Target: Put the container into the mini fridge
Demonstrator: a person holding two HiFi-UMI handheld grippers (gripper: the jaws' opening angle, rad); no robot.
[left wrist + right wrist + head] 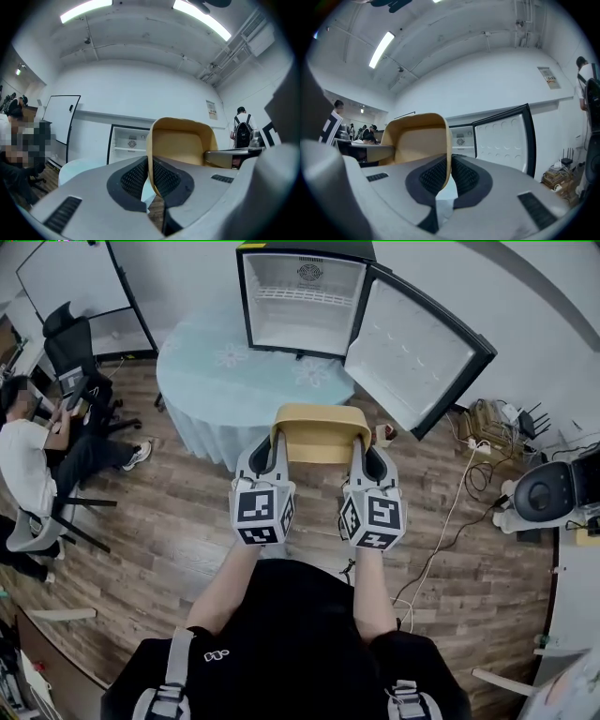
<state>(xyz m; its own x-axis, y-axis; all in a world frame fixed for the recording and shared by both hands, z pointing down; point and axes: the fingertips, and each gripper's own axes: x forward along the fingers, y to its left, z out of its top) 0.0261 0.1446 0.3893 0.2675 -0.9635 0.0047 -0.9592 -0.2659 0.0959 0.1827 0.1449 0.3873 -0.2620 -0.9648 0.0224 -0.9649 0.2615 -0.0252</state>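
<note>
Left gripper view is showing the left gripper (150, 174) with its fingers (130, 180) clenching on the thin left wall of the container (183, 143). One pad is sitting inside the rim and one outside, so the wall is standing edge-on between them. Right gripper view is showing the right gripper (450, 176) doing the same on the opposite wall, its fingers pinching that rim from both faces. Taking the tub by both side walls is, I judge, holding it level with its mouth up, and it is leaving the far edge free to go in first.

In the head view the tan container is hanging in the air between the two grippers, ahead of the person's chest, touching nothing but the fingers. It is hovering by the near edge of the round counter (211, 381) and apart from it. At twelve o'clock from the container the mini fridge (300, 296) is standing on the counter. Its door (417, 352) is swinging wide toward two o'clock, so the white cavity is facing the person. The container is not yet inside, and the next move is calling for a forward reach across the counter.
</note>
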